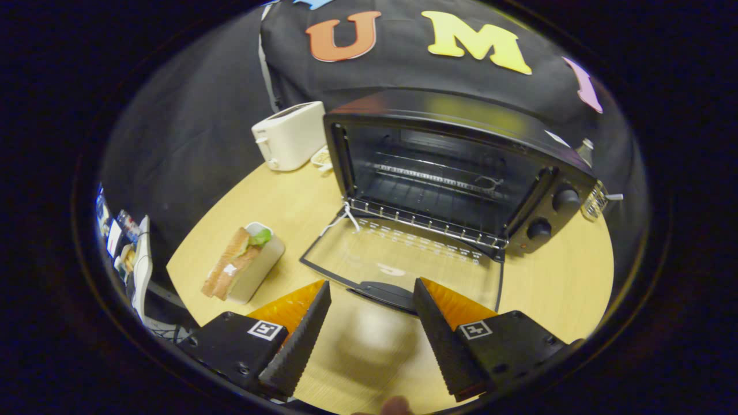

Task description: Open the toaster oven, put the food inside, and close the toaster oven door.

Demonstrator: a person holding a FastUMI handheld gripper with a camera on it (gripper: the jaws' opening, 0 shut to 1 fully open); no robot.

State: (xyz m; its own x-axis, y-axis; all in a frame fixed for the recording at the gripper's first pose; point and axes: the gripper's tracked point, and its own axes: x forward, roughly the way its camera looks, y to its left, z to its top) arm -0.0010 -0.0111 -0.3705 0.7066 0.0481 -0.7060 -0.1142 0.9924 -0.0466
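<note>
A black toaster oven [461, 167] stands on the wooden table [553, 282] with its glass door [403, 259] folded down flat toward me. Inside, a wire rack [426, 222] and a dark empty cavity show. The door's dark handle [383, 294] lies just ahead of my fingertips. A sandwich [230, 262] in a white holder [259, 268] rests on the table to the left of the door, ahead of my left finger. My gripper [372, 294] is open with nothing between its fingers.
A white pop-up toaster [288, 135] stands behind the oven's left side, with a small plate [322, 157] next to it. A glass jar [597, 199] and a bottle [585, 151] sit to the oven's right. Cluttered items [124, 248] lie beyond the table's left edge.
</note>
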